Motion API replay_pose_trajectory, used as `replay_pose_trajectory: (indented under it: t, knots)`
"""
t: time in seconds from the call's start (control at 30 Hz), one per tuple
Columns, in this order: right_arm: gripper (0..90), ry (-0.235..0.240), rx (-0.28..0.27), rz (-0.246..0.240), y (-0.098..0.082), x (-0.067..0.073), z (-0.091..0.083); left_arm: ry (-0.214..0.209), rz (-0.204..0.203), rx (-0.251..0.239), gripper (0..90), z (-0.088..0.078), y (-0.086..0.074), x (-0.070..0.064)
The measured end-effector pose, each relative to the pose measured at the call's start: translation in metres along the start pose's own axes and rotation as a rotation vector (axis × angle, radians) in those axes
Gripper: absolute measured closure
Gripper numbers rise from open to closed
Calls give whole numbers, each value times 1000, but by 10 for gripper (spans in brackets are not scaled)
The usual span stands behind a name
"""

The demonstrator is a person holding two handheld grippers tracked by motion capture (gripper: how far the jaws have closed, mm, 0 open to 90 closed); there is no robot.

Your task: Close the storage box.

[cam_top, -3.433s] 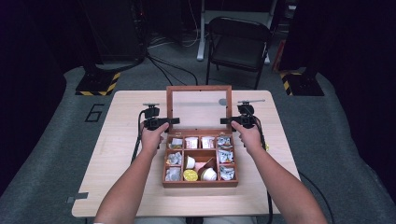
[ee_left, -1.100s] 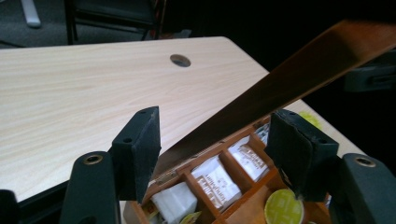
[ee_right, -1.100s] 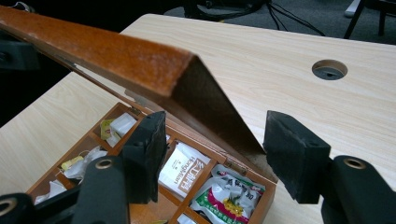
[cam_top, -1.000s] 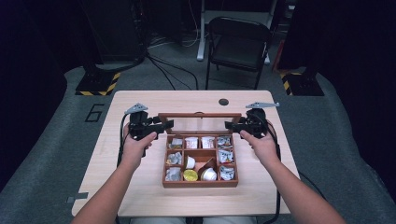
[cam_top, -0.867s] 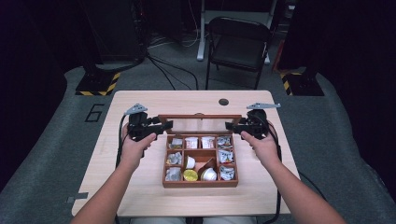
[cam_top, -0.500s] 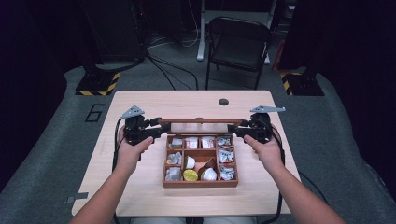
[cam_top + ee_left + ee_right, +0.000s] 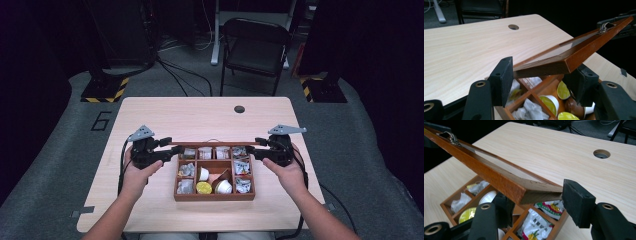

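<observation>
Lid: the wooden-framed glass lid (image 7: 215, 144) of the box (image 7: 214, 196) hangs partly lowered between our two claws, tilted above the back row of compartments; in the high view we see it almost edge-on as a thin brown bar.
Left claw: our left claw (image 7: 172, 148) has the lid's left corner (image 7: 564, 62) between its two black jaws. In the left gripper view the near pad (image 7: 504, 77) lies against the frame's edge, while the far pad (image 7: 580, 82) sits just under the corner. The jaws have been closing over the last second, with the corner between them, and have just eased open a touch.
Right claw: our right claw (image 7: 254, 150) has the lid's right corner (image 7: 536, 191) between its jaws, which have just been closing. One pad (image 7: 577, 201) stands just beside the frame's end; whether it touches, we cannot tell.
Box: it sits on the counter (image 7: 200, 115) near our edge, its compartments holding crumpled sachets (image 7: 186, 171) and round capsules (image 7: 203, 188).
Latch: a small metal clasp (image 7: 449, 137) shows on the lid's front rail.
Counter: pale wood, with a round cable hole (image 7: 239, 109) toward the far side.
</observation>
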State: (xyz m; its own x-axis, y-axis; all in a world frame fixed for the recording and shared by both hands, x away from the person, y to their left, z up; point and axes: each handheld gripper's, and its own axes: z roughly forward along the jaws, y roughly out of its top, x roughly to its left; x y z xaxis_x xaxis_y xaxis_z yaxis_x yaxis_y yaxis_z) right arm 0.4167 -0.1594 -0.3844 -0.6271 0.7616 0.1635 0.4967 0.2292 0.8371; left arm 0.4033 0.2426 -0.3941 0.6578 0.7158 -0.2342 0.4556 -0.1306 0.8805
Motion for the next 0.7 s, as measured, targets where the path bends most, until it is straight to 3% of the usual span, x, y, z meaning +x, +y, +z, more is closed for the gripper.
replay_pose_trajectory:
  t: [0.2, 0.4, 0.7]
  knots:
    - [430, -6, 12, -25, -19, 8, -3, 5, 30, 38, 414, -2, -19, -8]
    - [423, -10, 18, -41, -36, 13, -3, 1, -12, 48, 413, -3, -36, -12]
    - [440, 18, 30, -15, -57, 13, -3, 6, 1, 85, 415, -4, -53, -16]
